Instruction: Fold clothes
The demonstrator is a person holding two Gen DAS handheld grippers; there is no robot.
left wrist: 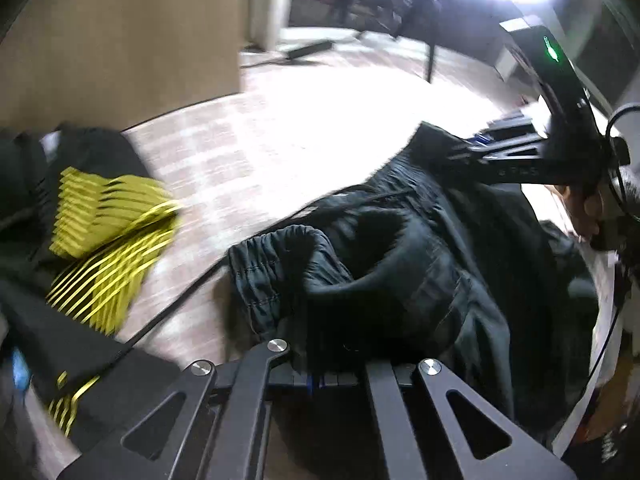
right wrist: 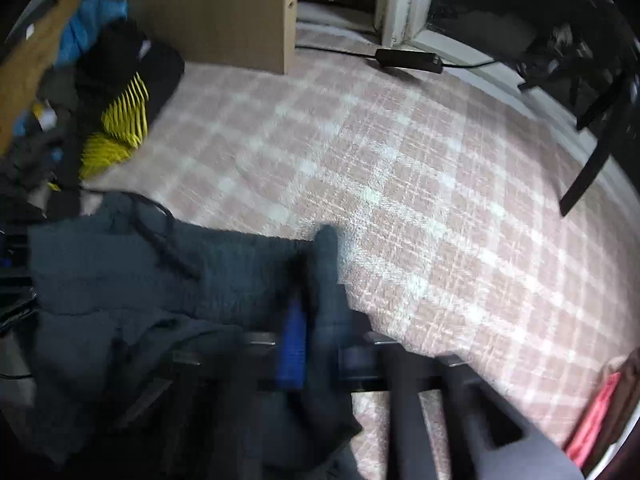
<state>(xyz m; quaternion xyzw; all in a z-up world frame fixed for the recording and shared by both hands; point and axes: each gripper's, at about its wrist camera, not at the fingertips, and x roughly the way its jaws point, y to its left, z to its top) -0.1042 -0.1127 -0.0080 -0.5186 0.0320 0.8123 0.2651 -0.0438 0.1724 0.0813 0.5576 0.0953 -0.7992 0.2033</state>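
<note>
Dark trousers (left wrist: 400, 248) lie bunched on the pink checked carpet (right wrist: 420, 184), held up at one edge between the two grippers. Left gripper (left wrist: 320, 360) clenched on a fold of the cloth near the elastic waistband (left wrist: 272, 264). Right gripper (right wrist: 308, 320) clamped on another edge; blue pad visible. Black-and-yellow garment (right wrist: 124, 120) lies well apart, beside a wooden cabinet (right wrist: 200, 8).

Left hand-held gripper (left wrist: 320, 356): matte black frame w/ triangular cut-outs, round silver screws at pivots, small blue bit on the crossbar. Right hand-held gripper (right wrist: 304, 312): black frame, blue pad on one finger; seen from left cam it carries a green LED, raised lettering (illegible) and a thin black cable looping off.
</note>
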